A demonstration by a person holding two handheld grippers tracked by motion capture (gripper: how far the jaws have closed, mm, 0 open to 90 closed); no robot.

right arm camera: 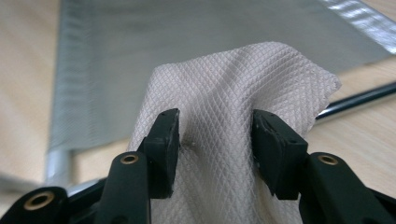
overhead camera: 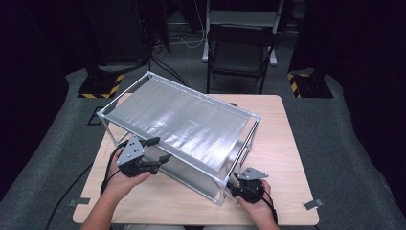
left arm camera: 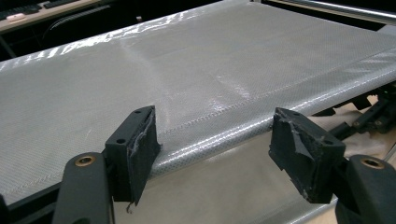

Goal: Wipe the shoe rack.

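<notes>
While most of the table (overhead camera: pixel 287 143) is taken up by the metal frame (overhead camera: pixel 225 184) with its silver sheet (overhead camera: pixel 182 124), bare wood is left along the near and right edges. At the frame's near left edge the left claw (overhead camera: pixel 159 149) is held open astride the sheet's hem. At the near right corner, a white quilted cloth (right arm camera: pixel 243 93) is seen between the parted, untouching jaws of the right claw (right arm camera: pixel 215 140).

I see a dark folding chair (overhead camera: pixel 241 52) beyond the wooden table (overhead camera: pixel 282 143), plus two yellow-black striped bases (overhead camera: pixel 101 86) (one each side) on grey carpet (overhead camera: pixel 344 158).
</notes>
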